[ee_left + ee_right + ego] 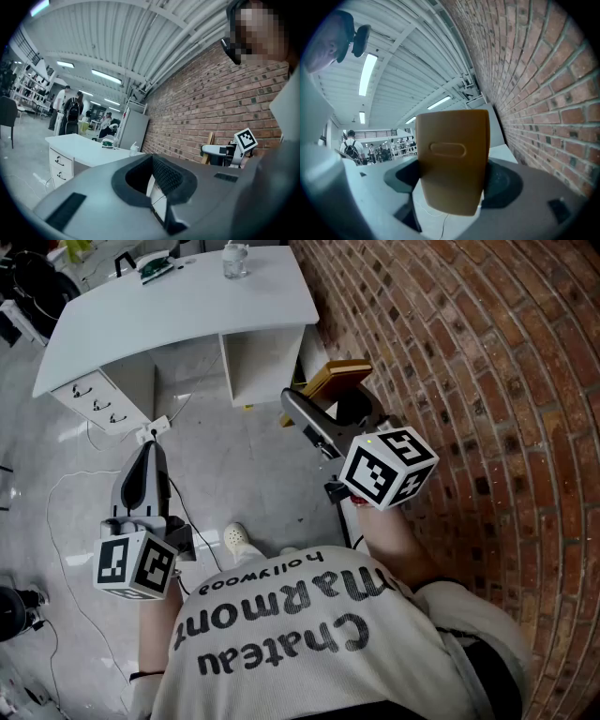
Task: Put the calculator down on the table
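Note:
My right gripper [328, 407] is shut on a tan calculator [339, 377], held level in the air beside the brick wall. In the right gripper view the calculator [452, 159] stands upright between the grey jaws, its plain back towards the camera, and fills the middle of the picture. The white table [187, 306] lies ahead, some way beyond both grippers. My left gripper [145, 463] hangs lower at the left, over the floor, its jaws together with nothing between them. In the left gripper view the right gripper's marker cube [246, 139] shows at the right.
On the table stand a clear bottle [234, 259] and a green-and-white object [155, 268]; drawers [94, 404] sit under its left end. The brick wall [487, 352] runs along the right. A power strip [155, 430] and cables lie on the floor. People stand far back [70, 110].

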Demonstrator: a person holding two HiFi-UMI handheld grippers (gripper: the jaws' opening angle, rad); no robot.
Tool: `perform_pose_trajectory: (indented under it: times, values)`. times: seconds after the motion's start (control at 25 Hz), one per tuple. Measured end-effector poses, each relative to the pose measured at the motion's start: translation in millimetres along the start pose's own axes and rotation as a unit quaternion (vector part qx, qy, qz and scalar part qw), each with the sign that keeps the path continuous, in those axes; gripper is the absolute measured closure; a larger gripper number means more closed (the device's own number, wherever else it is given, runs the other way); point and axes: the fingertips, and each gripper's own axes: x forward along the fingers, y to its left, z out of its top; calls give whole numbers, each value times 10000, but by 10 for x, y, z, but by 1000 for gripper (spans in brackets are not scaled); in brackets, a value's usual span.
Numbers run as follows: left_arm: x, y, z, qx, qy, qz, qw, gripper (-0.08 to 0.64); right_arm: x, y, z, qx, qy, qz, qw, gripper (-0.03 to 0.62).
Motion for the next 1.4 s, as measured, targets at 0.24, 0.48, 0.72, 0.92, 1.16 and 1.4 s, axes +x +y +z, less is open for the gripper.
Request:
perform_pose_trajectory:
  times: [0.24,0.48,0.72,0.92,1.16,1.4]
  values:
    - [252,345,114,16,28,-65,10000,560,464,131,2,157,-18,168,9997,198]
    - [472,892,284,-50,57,-29,10000,560,1046,252,1,442,35,185,9988,197]
    - [638,1283,493,-13,1,-5,10000,560,1516,365,90,757,-25,283,9967,197]
    - [723,1523,526,-15,-9,-48,10000,560,1814,457,-11,689,81,244,9973,198]
    - [764,1795,435,-194,-70,29,9998,560,2060,508,-183,649,237,196,9974,196]
    - [981,2073,512,-176,-148,211,9995,560,2538,376,-165,583,335,265,9974,198]
